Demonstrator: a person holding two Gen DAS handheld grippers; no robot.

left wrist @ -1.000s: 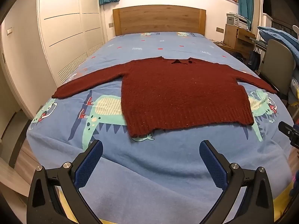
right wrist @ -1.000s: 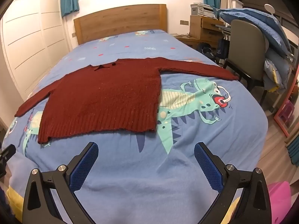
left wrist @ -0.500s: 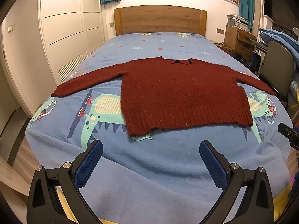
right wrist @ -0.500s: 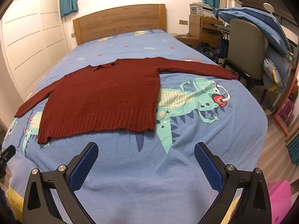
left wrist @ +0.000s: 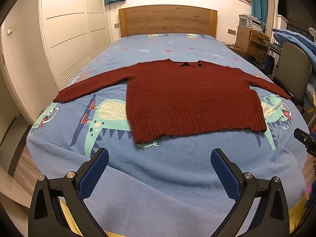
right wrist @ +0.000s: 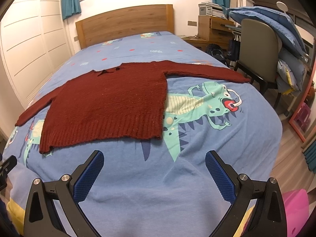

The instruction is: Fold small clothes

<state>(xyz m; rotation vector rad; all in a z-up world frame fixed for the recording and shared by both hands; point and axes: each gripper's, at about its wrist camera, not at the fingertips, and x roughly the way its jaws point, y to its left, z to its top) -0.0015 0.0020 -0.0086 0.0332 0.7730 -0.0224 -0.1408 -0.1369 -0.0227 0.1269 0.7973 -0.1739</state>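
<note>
A dark red knitted sweater lies flat on the blue dinosaur-print bed cover, both sleeves spread out sideways, neck toward the headboard, ribbed hem nearest me. My left gripper hovers open above the foot of the bed, short of the hem, nothing between its blue pads. My right gripper is likewise open and empty, below the hem's right corner. Part of the right gripper shows at the left wrist view's right edge.
A wooden headboard stands at the far end, white wardrobe doors on the left. A grey chair piled with blue bedding and a wooden desk stand right of the bed. A pink object sits on the floor at lower right.
Both views have drifted very slightly; the sweater sits a touch lower and closer in frame. The sweater itself has not moved and both grippers stay open.
</note>
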